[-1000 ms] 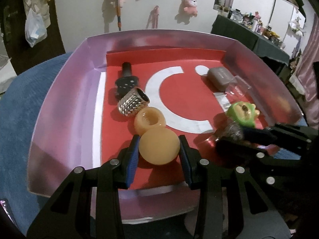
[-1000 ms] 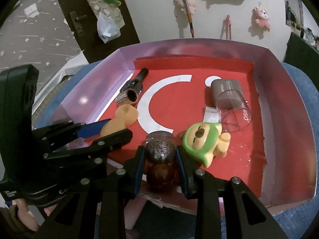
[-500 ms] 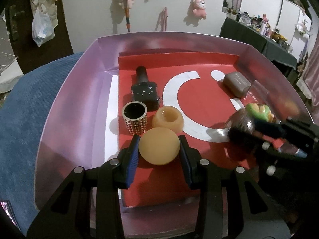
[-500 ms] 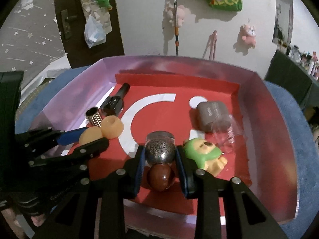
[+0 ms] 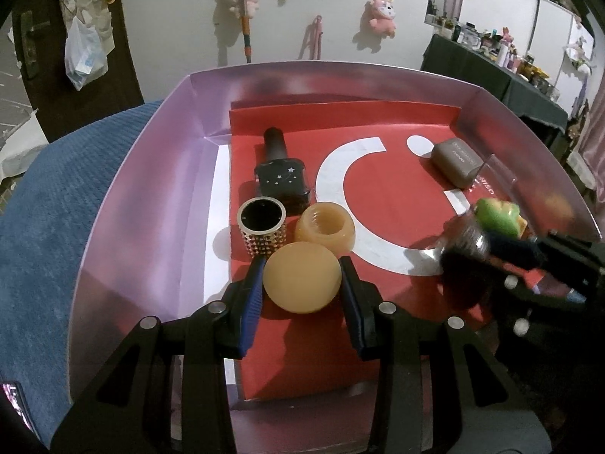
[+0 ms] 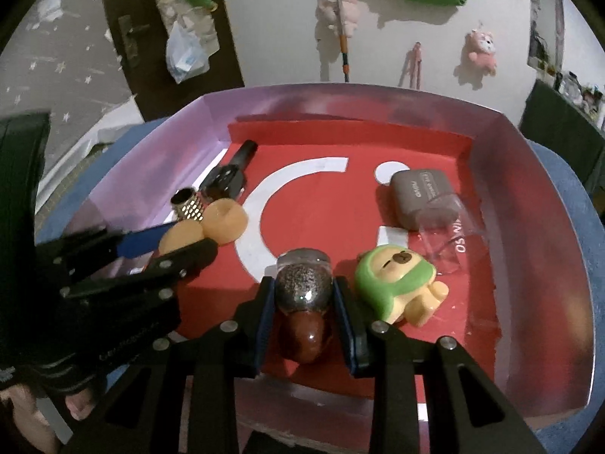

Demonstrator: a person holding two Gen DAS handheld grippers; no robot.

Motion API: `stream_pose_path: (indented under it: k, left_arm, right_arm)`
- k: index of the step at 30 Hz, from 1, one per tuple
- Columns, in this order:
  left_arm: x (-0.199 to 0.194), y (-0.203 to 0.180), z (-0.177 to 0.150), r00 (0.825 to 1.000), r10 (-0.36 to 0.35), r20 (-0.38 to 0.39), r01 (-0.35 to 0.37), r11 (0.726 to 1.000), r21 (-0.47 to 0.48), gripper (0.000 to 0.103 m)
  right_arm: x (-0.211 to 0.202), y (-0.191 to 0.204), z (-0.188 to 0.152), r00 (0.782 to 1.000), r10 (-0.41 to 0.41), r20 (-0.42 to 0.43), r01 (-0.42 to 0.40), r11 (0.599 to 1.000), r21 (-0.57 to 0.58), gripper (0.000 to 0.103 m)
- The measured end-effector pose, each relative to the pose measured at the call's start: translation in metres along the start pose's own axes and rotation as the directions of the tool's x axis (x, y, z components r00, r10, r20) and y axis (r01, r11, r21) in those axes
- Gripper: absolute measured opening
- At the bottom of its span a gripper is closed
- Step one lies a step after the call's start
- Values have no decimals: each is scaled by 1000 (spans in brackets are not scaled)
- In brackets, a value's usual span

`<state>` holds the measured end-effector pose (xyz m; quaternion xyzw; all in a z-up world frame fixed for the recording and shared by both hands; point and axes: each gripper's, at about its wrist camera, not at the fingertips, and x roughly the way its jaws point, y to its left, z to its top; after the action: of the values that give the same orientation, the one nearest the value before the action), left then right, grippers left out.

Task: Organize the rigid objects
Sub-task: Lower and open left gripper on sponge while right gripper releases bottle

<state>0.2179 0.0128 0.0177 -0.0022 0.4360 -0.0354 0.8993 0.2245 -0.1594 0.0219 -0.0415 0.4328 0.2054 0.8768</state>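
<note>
A shallow box (image 5: 151, 174) with pink walls and a red floor holds the objects. My left gripper (image 5: 302, 269) is shut on a round tan ball-shaped piece (image 5: 301, 280) just above the near left floor. Behind it stand a tan ring-shaped jar (image 5: 325, 229), a gold studded cylinder (image 5: 261, 230) and a black starred bottle (image 5: 281, 179). My right gripper (image 6: 303, 284) is shut on a glittery silver bottle (image 6: 303, 287) with a brown end (image 6: 304, 335), next to a green and yellow toy figure (image 6: 397, 283). The left gripper (image 6: 174, 242) shows at the right wrist view's left.
A grey case (image 6: 421, 196) and a clear plastic cup (image 6: 450, 238) lie at the box's far right. The box (image 6: 529, 189) rests on a blue textured cloth (image 5: 49, 196). A wall with hanging plush toys stands behind, and a cluttered dark table (image 5: 491, 72) to the right.
The gold studded cylinder, lying on its side a second ago, now stands upright. Both grippers keep their grips, and both views have drawn back a little from the box.
</note>
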Motion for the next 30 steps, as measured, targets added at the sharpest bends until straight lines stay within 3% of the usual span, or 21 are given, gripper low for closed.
stream_pose_path:
  k: [3,6,22,30]
  left_arm:
    - [0,-1,0,1000,1,0,-1,1000,-1,36]
    - [0,-1,-1,1000,2,1,-2,1000,-1,36]
    - [1,-1,-1,1000,12,5,-12,1000,1,37]
    - [-2,-9,-4,999,47,21,-48,998,49,55]
  right_arm:
    - [-2,3,2,999,-41,24,42,999,-20,33]
    - [5,6,-2,1000,-5,-8,5,1000,-15,33]
    - [6,0,-3,1000,15,-5,-15,1000,23,33]
    - [4,-2,-3,1000,20,-3,-20,999,31,34]
